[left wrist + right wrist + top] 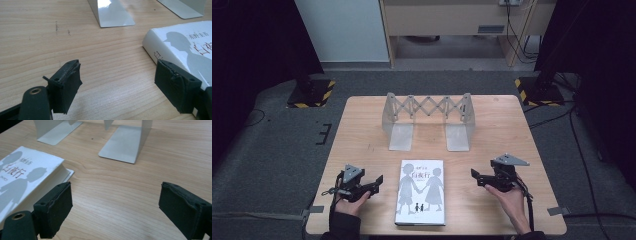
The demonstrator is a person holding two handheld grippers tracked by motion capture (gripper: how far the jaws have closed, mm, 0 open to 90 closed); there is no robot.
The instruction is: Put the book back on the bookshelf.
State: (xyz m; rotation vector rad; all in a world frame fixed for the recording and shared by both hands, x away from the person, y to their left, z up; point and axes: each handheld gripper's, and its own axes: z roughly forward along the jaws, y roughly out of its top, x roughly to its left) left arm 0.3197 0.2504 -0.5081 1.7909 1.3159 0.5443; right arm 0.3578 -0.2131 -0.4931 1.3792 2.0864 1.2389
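White book, grey silhouette figures on cover, lies flat at lower centre. Left gripper and right gripper flank it, both released, empty.

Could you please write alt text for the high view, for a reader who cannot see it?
A white book lies flat at the near edge of a wooden table, between two hand-held claws, the left claw and the right claw, both open and pointing inward at it. Behind the book stands a grey expandable metal book rack, with nothing in it.
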